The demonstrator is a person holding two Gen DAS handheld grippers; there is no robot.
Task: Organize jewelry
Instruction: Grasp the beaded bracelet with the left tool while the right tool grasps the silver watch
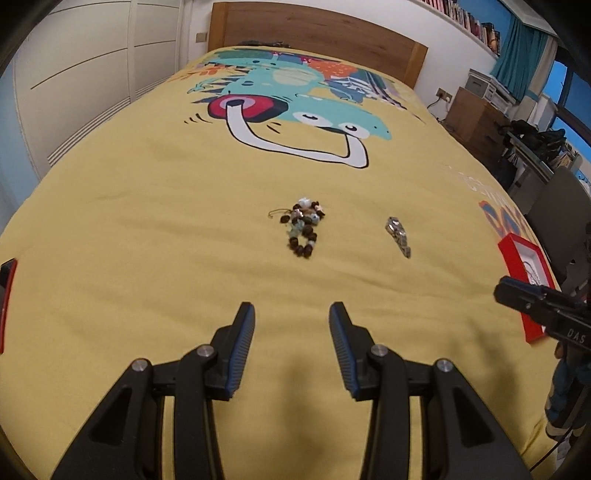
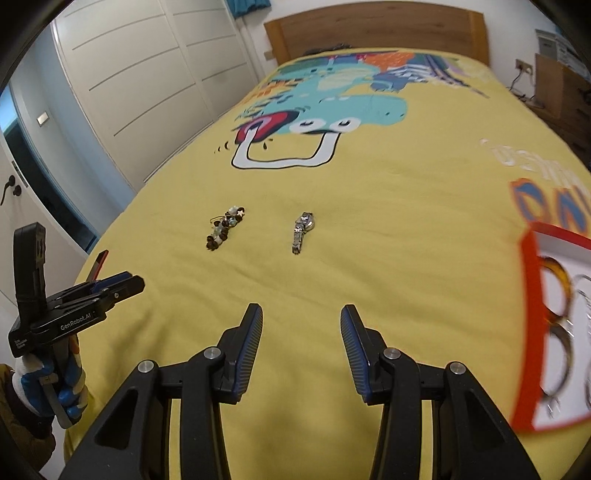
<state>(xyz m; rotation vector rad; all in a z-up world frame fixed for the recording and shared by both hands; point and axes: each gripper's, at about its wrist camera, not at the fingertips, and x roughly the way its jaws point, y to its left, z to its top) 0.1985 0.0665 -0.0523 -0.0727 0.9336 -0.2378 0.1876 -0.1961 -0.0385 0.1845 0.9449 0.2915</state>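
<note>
We see the left gripper (image 1: 291,314) with its jaws parted and nothing between the blue pads (image 1: 246,332); it hovers over the yellow bedspread (image 1: 147,229). The right gripper (image 2: 301,317) is likewise parted and empty above the same cover. Ahead of the left gripper lies a beaded bracelet (image 1: 304,230), a bunched heap of brown and pale beads. Beside it, apart, lies a silver wristwatch (image 1: 398,236) stretched along its band; from the right wrist view it sits almost straight ahead of the right gripper. At the right edge of the bed we find a red-rimmed tray (image 2: 528,332) with a white floor, holding amber rings and thin metal pieces, blurred. A gloved hand (image 2: 48,380) grasps the left gripper's handle. A wooden headboard (image 1: 317,29) closes the far end.
</note>
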